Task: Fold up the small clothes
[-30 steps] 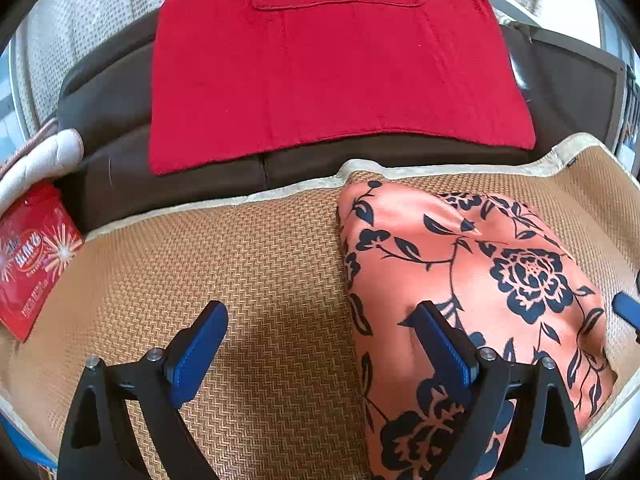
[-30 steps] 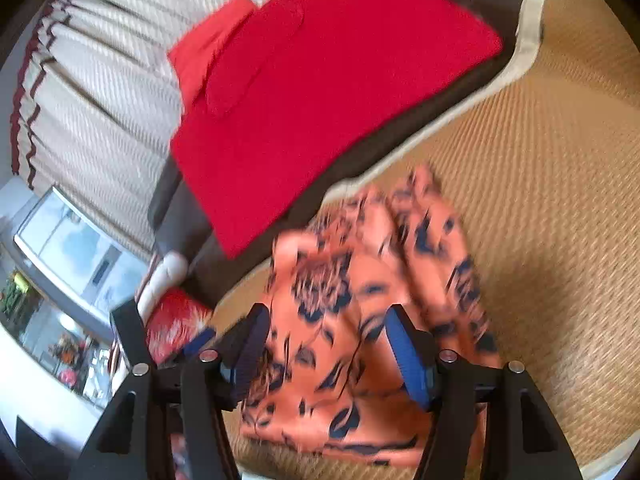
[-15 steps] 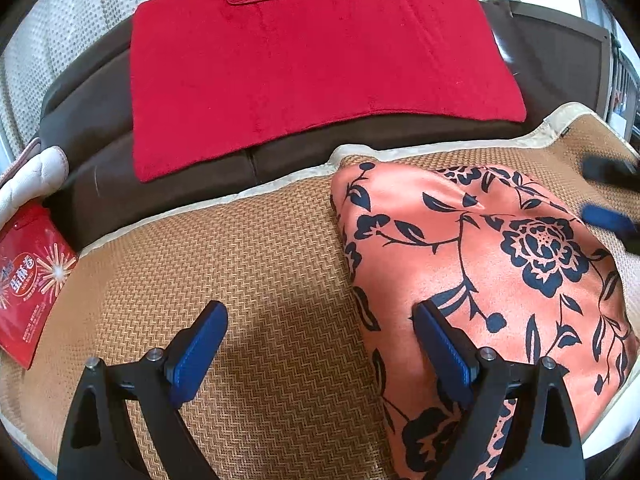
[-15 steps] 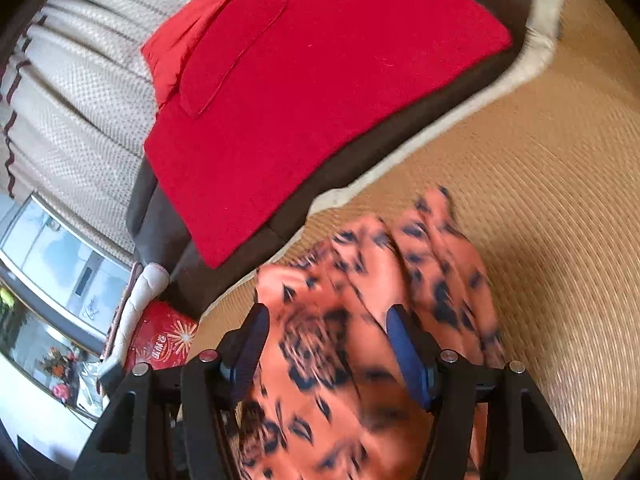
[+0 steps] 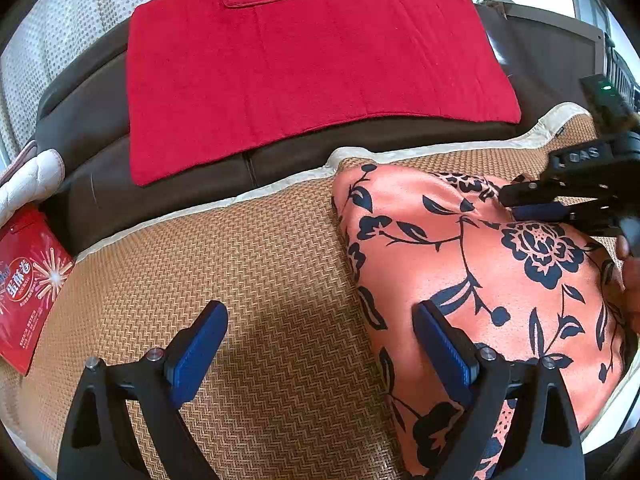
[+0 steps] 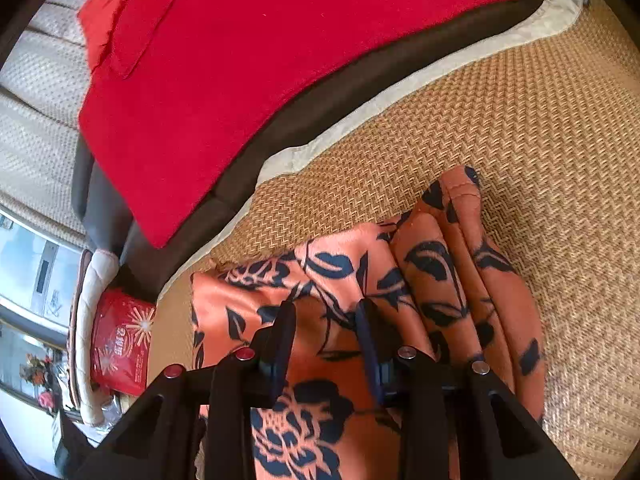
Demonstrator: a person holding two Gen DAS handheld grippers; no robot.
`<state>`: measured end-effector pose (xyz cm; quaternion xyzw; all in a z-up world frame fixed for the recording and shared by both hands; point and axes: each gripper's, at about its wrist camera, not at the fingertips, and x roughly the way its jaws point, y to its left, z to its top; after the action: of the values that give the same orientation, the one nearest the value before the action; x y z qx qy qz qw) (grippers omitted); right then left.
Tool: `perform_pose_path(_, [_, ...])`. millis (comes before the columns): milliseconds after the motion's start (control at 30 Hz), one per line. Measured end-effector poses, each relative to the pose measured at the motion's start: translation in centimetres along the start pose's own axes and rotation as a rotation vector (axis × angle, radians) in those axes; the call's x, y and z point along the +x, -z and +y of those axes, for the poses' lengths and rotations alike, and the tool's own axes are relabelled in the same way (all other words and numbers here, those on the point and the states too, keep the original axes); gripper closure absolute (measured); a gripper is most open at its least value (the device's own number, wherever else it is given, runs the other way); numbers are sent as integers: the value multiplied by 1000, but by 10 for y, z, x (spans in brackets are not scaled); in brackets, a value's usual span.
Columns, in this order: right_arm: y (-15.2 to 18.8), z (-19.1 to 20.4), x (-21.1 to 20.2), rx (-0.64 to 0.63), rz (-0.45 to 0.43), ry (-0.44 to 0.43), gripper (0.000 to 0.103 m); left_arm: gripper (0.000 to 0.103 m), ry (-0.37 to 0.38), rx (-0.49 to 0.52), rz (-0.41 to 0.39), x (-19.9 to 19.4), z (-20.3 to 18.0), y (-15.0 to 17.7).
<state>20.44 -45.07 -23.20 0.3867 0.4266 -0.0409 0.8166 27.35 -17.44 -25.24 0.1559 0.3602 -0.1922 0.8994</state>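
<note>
Closing right claw (image 6: 326, 312) over orange floral garment (image 6: 440, 280).

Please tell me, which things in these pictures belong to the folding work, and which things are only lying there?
Belongs to the job:
- orange floral garment
- right tongs, which have just been closing, with the garment's cloth between them
- left tongs, open, empty

Only lying about:
- red cloth on the dark sofa
- red packet
- woven mat under the garment

red towel (image 5: 304, 80), woven mat (image 5: 260, 280), red packet (image 5: 28, 288)
</note>
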Motion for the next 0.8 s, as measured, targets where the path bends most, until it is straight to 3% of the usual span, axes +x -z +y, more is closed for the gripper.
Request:
perform_pose_path(233, [25, 19, -50, -106, -78, -10, 65, 9, -6, -6, 1, -1, -1, 0])
perform_pose_path(267, [26, 19, -57, -114, -92, -6, 57, 9, -6, -9, 1, -1, -1, 0])
perform_pose_path(300, [31, 20, -66, -125, -117, 1, 33, 9, -6, -13, 2, -1, -1, 0])
perform_pose_path(333, [37, 20, -73, -127, -145, 8, 27, 9, -5, -18, 3, -1, 0, 0])
perform_pose_path(600, [64, -9, -98, -51, -290, 18, 26, 9, 26, -90, 4, -1, 8, -5])
perform_pose_path(800, [63, -32, -110, 7, -331, 17, 26, 9, 49, -148, -1, -3, 18, -8])
